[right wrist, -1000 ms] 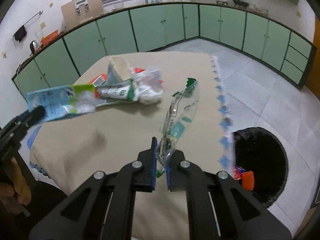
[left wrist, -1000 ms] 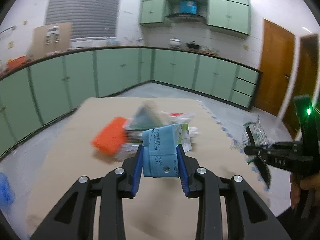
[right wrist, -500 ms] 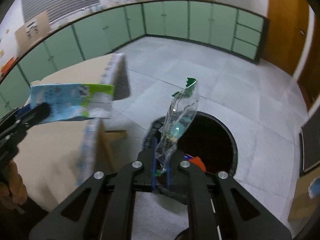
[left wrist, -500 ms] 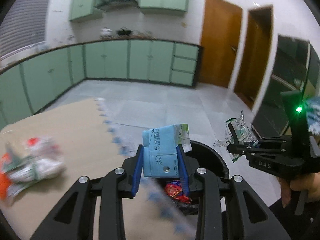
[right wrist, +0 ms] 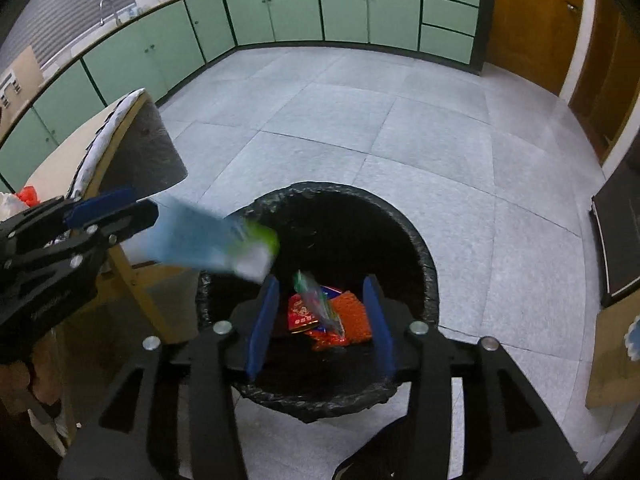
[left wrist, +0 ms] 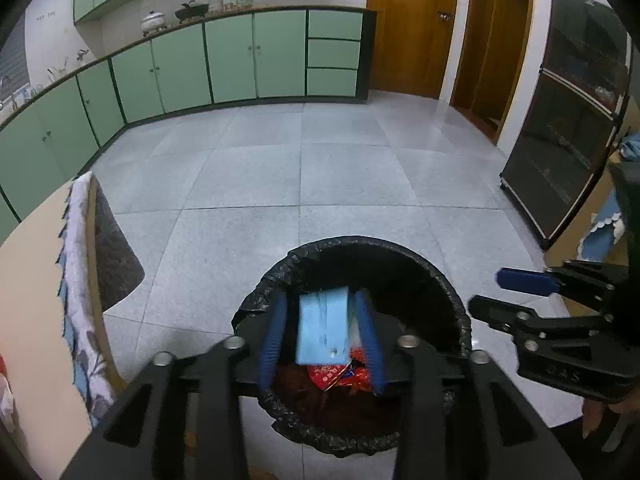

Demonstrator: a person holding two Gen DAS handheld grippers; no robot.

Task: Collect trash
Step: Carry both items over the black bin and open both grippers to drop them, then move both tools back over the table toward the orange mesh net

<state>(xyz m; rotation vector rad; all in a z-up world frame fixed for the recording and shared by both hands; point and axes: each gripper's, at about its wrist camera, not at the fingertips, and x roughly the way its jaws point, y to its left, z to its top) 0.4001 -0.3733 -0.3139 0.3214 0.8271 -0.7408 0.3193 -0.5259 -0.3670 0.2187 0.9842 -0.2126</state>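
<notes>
A black-lined trash bin [left wrist: 448,292] stands on the floor, also in the right wrist view [right wrist: 420,248]. My left gripper [left wrist: 322,340] is open above it; a blue milk carton [left wrist: 322,330] sits loose between its pads, blurred and falling in the right wrist view [right wrist: 208,244]. My right gripper [right wrist: 320,316] is open over the bin; a clear plastic wrapper [right wrist: 318,304] drops below it onto red wrappers [right wrist: 348,318]. The right gripper also shows at the right of the left wrist view [left wrist: 504,292].
The table edge with a patterned cloth [left wrist: 76,280] is at the left, also in the right wrist view [right wrist: 120,128]. Green cabinets [left wrist: 224,68] line the far wall. A dark cabinet [left wrist: 568,128] stands at the right. Grey tiled floor surrounds the bin.
Both grippers moved from the table to above the bin and opened. The carton and the plastic wrapper have been let go and are dropping into the bin.
</notes>
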